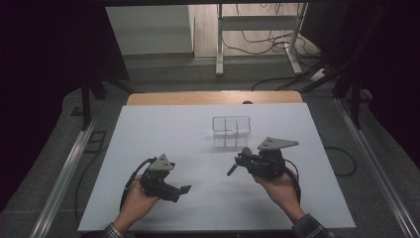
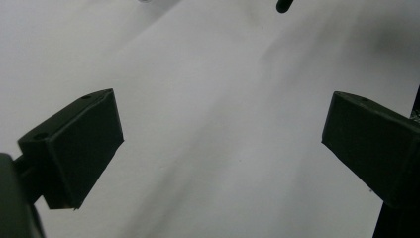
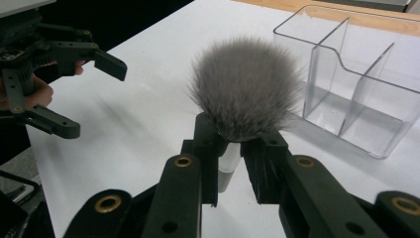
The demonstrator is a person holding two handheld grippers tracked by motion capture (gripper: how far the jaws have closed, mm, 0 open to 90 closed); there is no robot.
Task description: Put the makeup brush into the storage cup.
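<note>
A makeup brush with a fluffy grey head (image 3: 246,87) and a pale handle is clamped upright in my right gripper (image 3: 230,145), whose jaws are shut on the stem just below the bristles. In the high view that right gripper (image 1: 243,159) hovers over the white board, the brush's dark handle (image 1: 231,170) sticking out toward the lower left. A clear acrylic organizer (image 3: 356,91) with several compartments stands just beyond it, also seen as the organizer (image 1: 231,131) at mid-board. My left gripper (image 1: 182,191) is held low at the left, jaws wide apart and empty (image 2: 223,124).
The white board (image 1: 163,129) covers a wooden table (image 1: 213,97). The open left gripper (image 3: 91,96) shows to the left in the right gripper view. The brush's handle tip (image 2: 283,5) shows at the top edge of the left gripper view. Cables and a metal frame (image 1: 257,39) stand on the floor behind.
</note>
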